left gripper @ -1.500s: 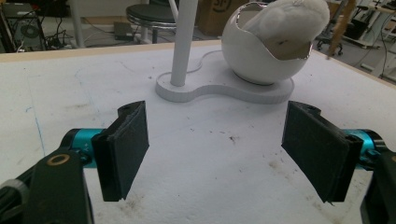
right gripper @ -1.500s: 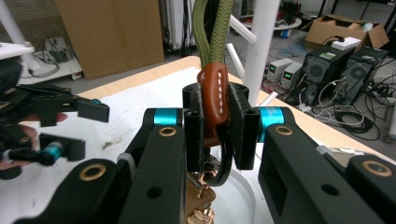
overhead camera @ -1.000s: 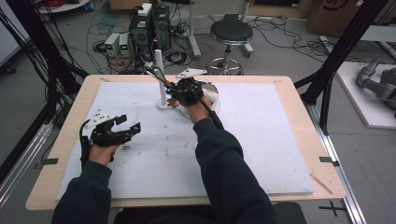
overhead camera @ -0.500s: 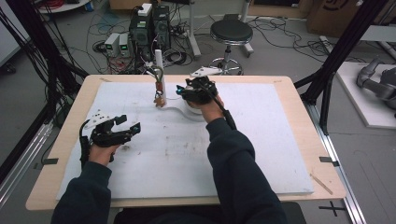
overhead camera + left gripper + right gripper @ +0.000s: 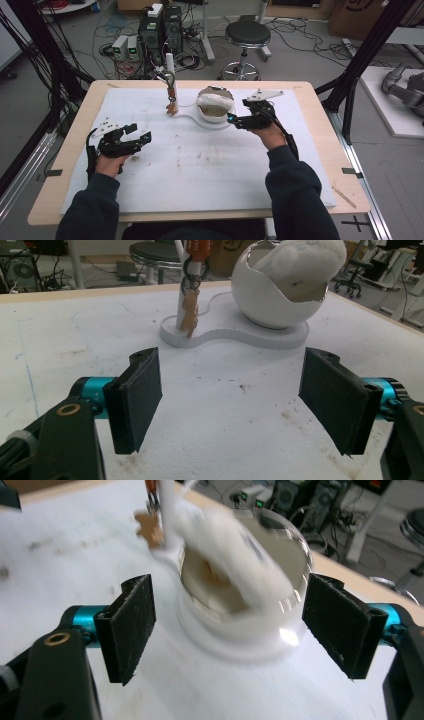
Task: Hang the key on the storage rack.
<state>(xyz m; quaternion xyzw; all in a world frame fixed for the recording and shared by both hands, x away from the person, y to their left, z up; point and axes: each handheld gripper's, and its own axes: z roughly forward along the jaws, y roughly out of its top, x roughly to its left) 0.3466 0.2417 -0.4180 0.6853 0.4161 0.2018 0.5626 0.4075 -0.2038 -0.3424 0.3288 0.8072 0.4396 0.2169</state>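
A white bowl (image 5: 215, 107) with a white fluffy cloth (image 5: 214, 100) in it stands on a flat white base (image 5: 187, 119) at the back of the mat. On the same base rises a white post (image 5: 170, 70), from which a key ring with a small brown charm (image 5: 172, 106) hangs. My right gripper (image 5: 239, 111) hovers just right of the bowl and points at it. Its jaws have just been opening and nothing is between them; past them the bowl (image 5: 240, 625) looks blurred. My left gripper (image 5: 141, 132) rests open and empty at the mat's left, facing the charm (image 5: 190, 315) and bowl (image 5: 272, 300).
A white mat (image 5: 210, 165) with dark specks covers most of the wooden table (image 5: 320, 95). Behind the table's far edge stand a black stool (image 5: 245, 35), computer boxes and cables on the floor. Black frame posts flank both sides.
My right gripper has drawn back from the post and moved rightward to the bowl's right side, and its jaws have opened. The left gripper has stayed put.
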